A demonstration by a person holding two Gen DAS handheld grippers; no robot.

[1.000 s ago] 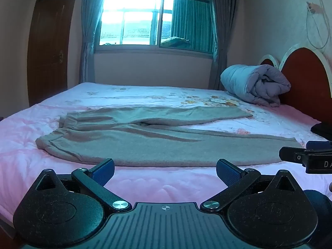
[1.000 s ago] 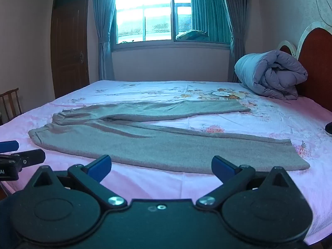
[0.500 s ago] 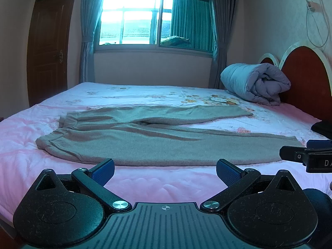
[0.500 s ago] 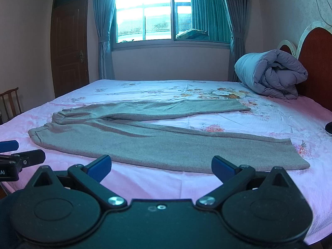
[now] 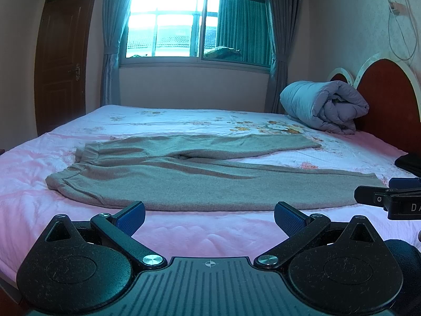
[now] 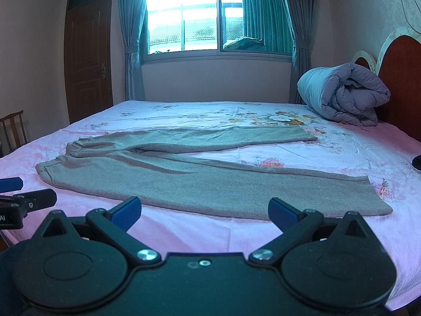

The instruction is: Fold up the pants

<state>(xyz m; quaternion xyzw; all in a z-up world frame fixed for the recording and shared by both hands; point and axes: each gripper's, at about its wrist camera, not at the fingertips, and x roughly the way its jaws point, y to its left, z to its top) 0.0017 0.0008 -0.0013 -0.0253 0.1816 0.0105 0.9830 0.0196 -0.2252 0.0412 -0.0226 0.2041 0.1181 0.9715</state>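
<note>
I see a bright, grey-curtained window [image 5: 194, 23] in the far wall. A dark wooden door [image 6: 88, 58] stands left; a red arched headboard [image 5: 386, 97] rises right.

White letters "DA", cut off by the picture edge, on the black body of the right gripper [image 5: 394, 197] in the left wrist view; white letters "AI", likewise cut off, on the black body of the left gripper [image 6: 26, 200] in the right wrist view.
</note>
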